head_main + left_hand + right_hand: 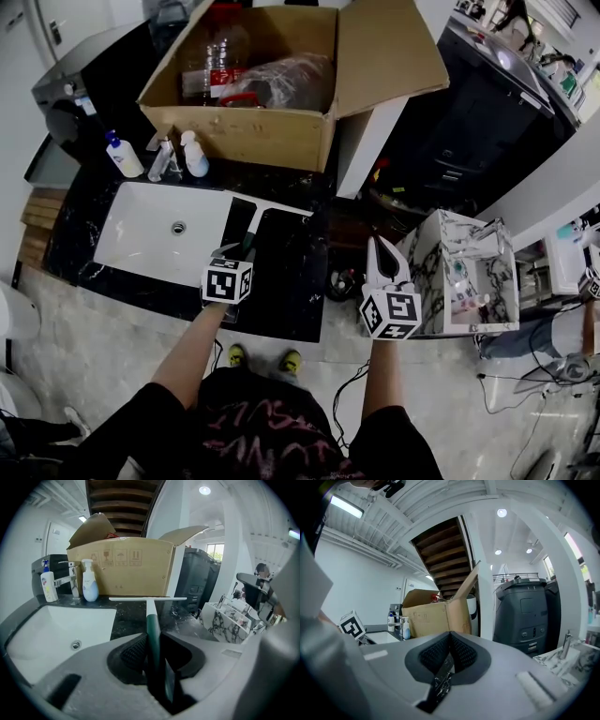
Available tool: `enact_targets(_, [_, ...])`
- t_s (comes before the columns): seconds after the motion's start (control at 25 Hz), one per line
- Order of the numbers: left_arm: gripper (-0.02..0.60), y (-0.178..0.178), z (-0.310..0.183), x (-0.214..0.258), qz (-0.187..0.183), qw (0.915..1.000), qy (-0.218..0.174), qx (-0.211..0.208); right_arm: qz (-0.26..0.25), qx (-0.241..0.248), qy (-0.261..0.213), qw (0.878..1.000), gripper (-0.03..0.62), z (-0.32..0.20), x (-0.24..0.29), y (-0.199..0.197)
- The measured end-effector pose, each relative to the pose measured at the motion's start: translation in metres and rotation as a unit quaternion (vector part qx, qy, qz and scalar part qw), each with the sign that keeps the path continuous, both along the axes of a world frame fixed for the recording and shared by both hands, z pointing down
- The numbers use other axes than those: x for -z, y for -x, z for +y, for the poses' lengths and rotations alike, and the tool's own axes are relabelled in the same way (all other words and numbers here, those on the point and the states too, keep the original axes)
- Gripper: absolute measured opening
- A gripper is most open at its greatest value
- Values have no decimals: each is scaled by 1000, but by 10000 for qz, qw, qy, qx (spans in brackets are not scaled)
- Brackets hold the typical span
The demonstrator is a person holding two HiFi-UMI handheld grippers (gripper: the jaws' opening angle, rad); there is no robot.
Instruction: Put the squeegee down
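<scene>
The squeegee [152, 620] has a dark green handle and a long white blade [147, 599]. My left gripper [151, 644] is shut on the handle, with the blade pointing away from me over the black marble counter [133, 616]. In the head view, the left gripper [234, 262] is low over the counter [291, 272], just right of the white sink [141, 234], and the squeegee [253, 220] sticks out ahead of it. My right gripper [380, 251] hangs off the counter's right end. Its jaws [450, 637] are shut with nothing between them.
An open cardboard box [253, 122] stands at the back of the counter, with soap bottles [124, 155] and a faucet [164, 157] in front of it. A marble-patterned open box [464, 272] is on the right. A dark cabinet [469, 112] stands behind it.
</scene>
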State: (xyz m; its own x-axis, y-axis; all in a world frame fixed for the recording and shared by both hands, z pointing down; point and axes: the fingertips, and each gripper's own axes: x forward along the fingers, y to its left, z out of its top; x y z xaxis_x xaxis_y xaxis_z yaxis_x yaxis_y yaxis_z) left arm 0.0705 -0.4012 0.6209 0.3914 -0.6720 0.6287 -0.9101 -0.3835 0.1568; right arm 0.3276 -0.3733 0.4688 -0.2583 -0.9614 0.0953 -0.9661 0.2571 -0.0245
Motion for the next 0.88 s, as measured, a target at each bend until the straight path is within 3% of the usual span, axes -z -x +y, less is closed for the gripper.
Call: enact_targets(0.88, [101, -7, 13, -38, -266, 9984, 489, -140, 29, -110, 171, 9998, 2, 8, -16, -8])
